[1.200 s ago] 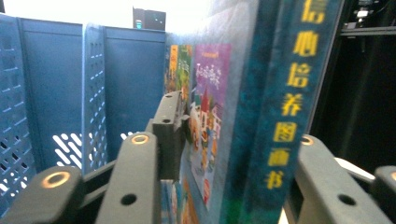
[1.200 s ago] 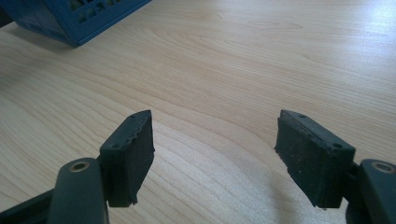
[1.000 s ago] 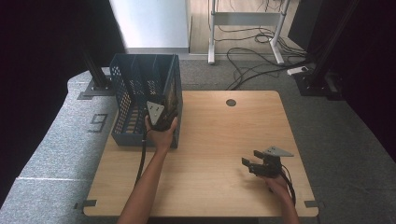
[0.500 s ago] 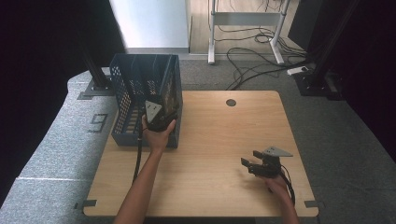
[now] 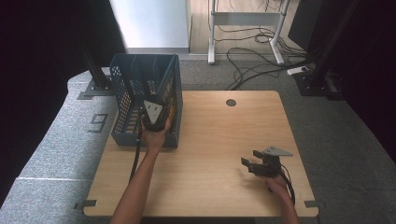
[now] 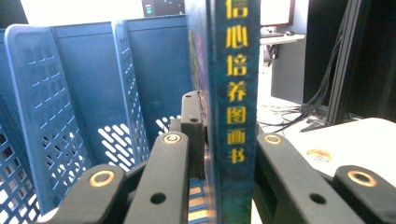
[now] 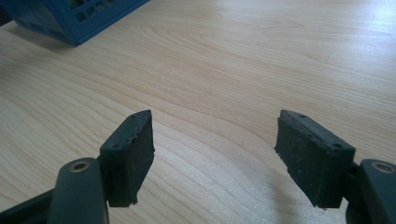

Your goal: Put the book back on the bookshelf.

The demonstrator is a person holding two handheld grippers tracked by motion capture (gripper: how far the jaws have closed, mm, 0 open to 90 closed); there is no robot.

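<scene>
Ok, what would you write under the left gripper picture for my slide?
The left gripper clamps an upright book by its spine, beside the blue perforated crate.

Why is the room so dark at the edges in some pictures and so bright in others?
High view: black surroundings, evenly lit table. Left gripper view: washed-out bright background behind the book, near jaws soft. Right gripper view: glare on the wood at top right, jaws sharp.

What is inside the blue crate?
A book, held upright by the left gripper, stands at the right wall of the crate. Its walls hide the bottom.
</scene>
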